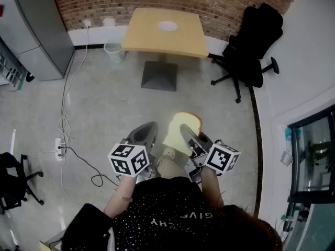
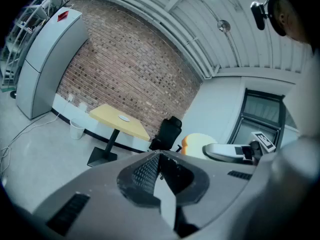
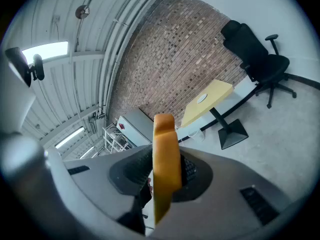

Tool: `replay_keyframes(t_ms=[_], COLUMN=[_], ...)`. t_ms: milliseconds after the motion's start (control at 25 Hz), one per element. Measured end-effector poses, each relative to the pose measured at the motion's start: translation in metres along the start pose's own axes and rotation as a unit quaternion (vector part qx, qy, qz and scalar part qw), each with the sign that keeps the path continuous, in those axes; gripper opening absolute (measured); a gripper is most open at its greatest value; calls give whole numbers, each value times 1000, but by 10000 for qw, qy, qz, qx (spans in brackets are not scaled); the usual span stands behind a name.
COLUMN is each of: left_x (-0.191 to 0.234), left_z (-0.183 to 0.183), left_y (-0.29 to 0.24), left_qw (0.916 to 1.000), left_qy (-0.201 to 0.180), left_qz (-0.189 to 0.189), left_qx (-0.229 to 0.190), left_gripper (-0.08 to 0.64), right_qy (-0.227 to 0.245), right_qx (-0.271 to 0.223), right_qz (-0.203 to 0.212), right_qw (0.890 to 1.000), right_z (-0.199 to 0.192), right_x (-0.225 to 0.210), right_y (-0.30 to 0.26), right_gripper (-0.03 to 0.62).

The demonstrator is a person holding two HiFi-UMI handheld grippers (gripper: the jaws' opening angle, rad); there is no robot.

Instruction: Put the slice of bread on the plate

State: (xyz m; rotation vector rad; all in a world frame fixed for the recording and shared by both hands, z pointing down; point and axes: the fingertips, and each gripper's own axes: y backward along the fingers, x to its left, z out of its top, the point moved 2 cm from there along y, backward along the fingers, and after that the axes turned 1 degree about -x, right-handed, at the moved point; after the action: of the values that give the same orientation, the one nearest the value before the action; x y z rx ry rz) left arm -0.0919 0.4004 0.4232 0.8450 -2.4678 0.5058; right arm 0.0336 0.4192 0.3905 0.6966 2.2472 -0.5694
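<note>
Carrying the bread (image 1: 183,129) to the plate (image 1: 168,26) looks to be the step in hand. The person stands on the open floor, well apart from the table (image 1: 152,41) over by the far brick wall, and the white plate sits toward that table's far edge. The slice is up in the air just in front of the person, nowhere near the plate yet. The right gripper (image 3: 166,170) has it: the jaws are drawn in narrow and the pads press on both faces of the slice. It stands on edge between them, with its crust end poking out past the tips. The left gripper (image 2: 159,156) is closed with nothing in it, just left of the right one. As I judge it, the next move calls for crossing the floor to the table, bringing the slice over the plate, turning it flat and letting the jaws part. A chair (image 1: 251,51) stands right of the table, out of the way.
</note>
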Motion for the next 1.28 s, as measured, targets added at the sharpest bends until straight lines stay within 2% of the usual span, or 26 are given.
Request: replay_keyframes(t_ms=[320,760,1000,1280], left_x=[24,53,67,71], left_z=[14,74,95,102], left_y=[-38,-138,-181,-221], left_qw=[9997,9994,9990,9989], left_qy=[83,-69,-98,-133], left_qz=[235,296,363,397], left_qx=[35,-171,-224,-199], left_gripper=[11,11,11,11], right_qy=[-46,103,109,49], right_qx=[54,42,32,84], right_qz=[121,272,333,402], right_qw=[9999,9996,9994,9991], right_z=[32,121,157,183], right_x=[-22,-69,-91,-118], right_y=[-36,-107,-135,-155], right_gripper=[98,98,98,98])
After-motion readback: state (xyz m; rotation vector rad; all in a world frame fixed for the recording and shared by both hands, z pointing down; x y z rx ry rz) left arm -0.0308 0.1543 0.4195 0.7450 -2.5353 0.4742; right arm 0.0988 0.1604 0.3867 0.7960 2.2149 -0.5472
